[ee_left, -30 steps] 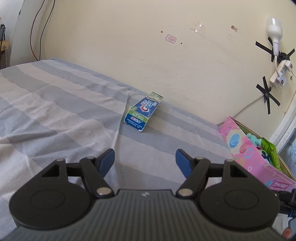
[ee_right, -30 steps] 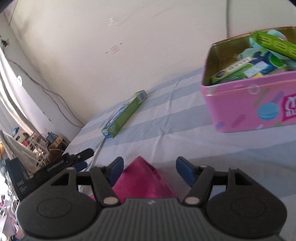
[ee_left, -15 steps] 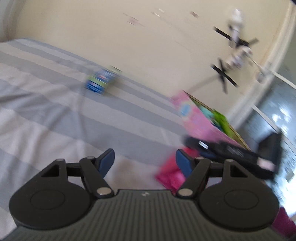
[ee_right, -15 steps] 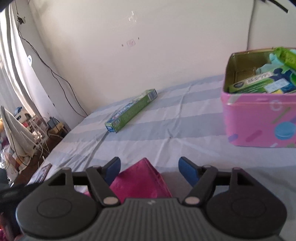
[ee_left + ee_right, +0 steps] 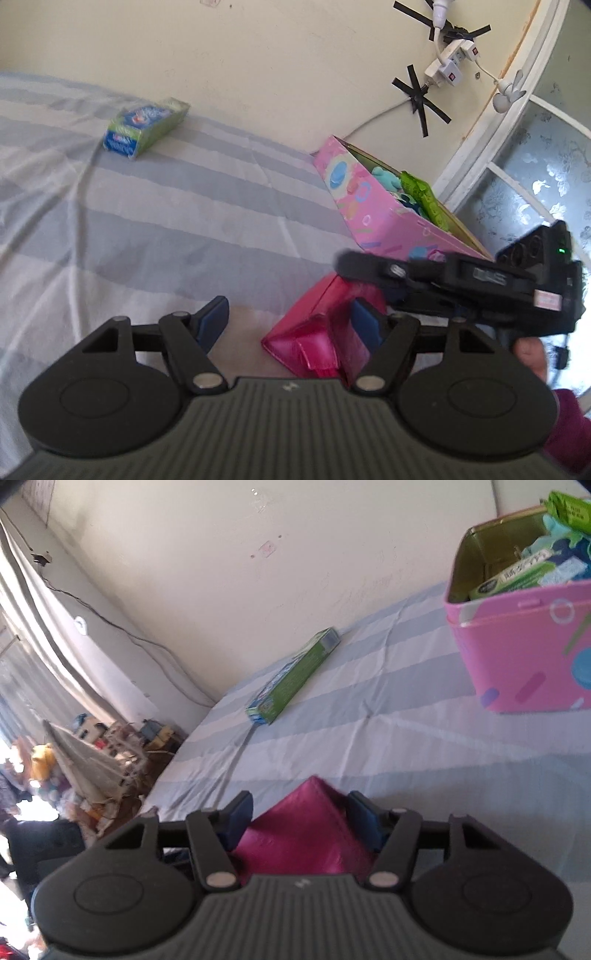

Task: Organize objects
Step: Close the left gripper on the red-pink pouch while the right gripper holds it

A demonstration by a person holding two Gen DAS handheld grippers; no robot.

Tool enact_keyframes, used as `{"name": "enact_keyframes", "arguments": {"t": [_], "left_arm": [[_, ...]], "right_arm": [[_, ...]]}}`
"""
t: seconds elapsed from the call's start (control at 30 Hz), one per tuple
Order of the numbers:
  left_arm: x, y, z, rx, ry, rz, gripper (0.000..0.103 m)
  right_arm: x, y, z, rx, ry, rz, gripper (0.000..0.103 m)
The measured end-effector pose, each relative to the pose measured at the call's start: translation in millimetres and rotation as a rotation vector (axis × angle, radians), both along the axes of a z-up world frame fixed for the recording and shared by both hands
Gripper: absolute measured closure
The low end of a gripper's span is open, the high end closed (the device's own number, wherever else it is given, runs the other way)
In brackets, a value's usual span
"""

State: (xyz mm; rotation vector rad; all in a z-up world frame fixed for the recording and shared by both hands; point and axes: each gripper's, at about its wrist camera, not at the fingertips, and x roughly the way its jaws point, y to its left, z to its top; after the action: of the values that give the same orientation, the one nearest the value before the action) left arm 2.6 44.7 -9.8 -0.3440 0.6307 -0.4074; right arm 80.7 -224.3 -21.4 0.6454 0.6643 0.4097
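Note:
A magenta pouch (image 5: 306, 827) lies on the striped bedsheet between the pads of my right gripper (image 5: 301, 819), whose jaws stand close around it. It also shows in the left wrist view (image 5: 321, 328), with the right gripper (image 5: 399, 291) above it. My left gripper (image 5: 290, 325) is open and empty just left of the pouch. A green and blue toothpaste box (image 5: 146, 125) lies near the wall; it also shows in the right wrist view (image 5: 293, 677). A pink tin box (image 5: 384, 218) holds several items; it also shows in the right wrist view (image 5: 524, 642).
The bed (image 5: 147, 229) meets a cream wall with taped cables and plugs (image 5: 447, 66). A window frame (image 5: 491, 155) stands right of the tin. The bed's left edge drops to a cluttered floor (image 5: 92, 753).
My left gripper swung right, from facing the toothpaste box to facing the pouch and tin. My right gripper's jaws have narrowed around the pouch.

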Motion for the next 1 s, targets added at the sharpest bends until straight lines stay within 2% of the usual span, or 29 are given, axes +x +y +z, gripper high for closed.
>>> {"name": "enact_keyframes", "arguments": {"t": [0.1,0.2,0.27,0.33,0.43,0.53,0.6,1.0], "left_arm": [[2.9,8.8,4.1,0.026,-0.014,0.061,0.029],[5.1,21.9,7.1,-0.027,0.009,0.087,0.029],[1.5,23.7,8.9,-0.045,0.013,0.081,0.029],[-2.3,18.9,11.0,-0.053,0.014,0.057,0.03],[-4.6,4.5,13.5,-0.031,0.002,0.007,0.03],[0.5,-7.5,8.6,-0.014,0.016,-0.034,0.038],[5.1,-9.9,1.9,-0.017,0.046,-0.039,0.038],[9.5,4.9,-6.7,-0.09,0.084,-0.044,0.044]], "right_arm": [[-8.2,3.6,-0.4,0.006,-0.009,0.055,0.045],[-17.1,6.5,1.8,-0.051,-0.036,0.05,0.045],[-19.3,4.0,4.2,-0.078,-0.053,0.024,0.045],[-19.1,-1.0,4.9,-0.064,-0.059,0.008,0.045],[-17.3,-3.2,2.7,-0.056,-0.061,0.0,0.044],[-17.9,1.6,-0.1,-0.08,-0.059,0.014,0.046],[-18.2,6.2,-2.0,-0.135,-0.053,0.0,0.047],[-23.8,15.9,-0.3,-0.214,-0.106,0.0,0.047]]}}
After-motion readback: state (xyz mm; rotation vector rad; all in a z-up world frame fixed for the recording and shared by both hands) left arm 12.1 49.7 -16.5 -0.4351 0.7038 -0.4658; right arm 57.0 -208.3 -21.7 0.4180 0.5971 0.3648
